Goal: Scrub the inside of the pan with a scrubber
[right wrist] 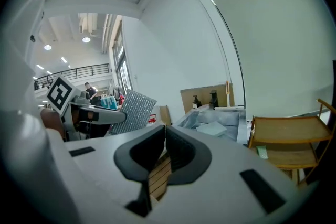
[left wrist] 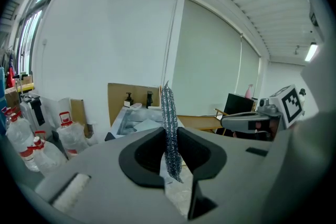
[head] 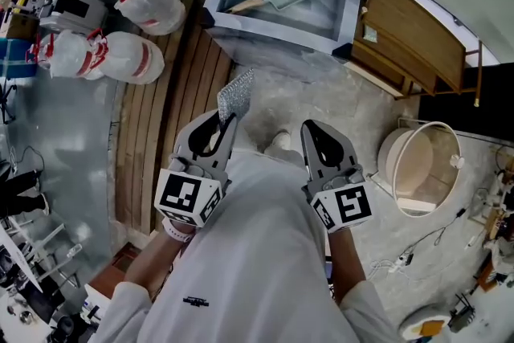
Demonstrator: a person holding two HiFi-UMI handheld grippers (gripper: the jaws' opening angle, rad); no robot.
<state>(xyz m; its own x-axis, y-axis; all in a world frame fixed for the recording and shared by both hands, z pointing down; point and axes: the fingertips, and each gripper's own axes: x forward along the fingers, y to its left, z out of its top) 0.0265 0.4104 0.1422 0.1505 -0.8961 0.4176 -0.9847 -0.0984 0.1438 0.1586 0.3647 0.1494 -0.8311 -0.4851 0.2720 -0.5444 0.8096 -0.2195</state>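
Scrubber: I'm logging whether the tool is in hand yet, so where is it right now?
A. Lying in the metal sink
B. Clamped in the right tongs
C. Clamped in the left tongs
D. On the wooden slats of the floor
C: the silvery mesh scrubber stands pinched between the jaws of the left tongs, sticking up past their tips, while the right tongs are closed on nothing.

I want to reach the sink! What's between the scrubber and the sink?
Nothing but bare floor between scrubber and sink, seen in the head view.
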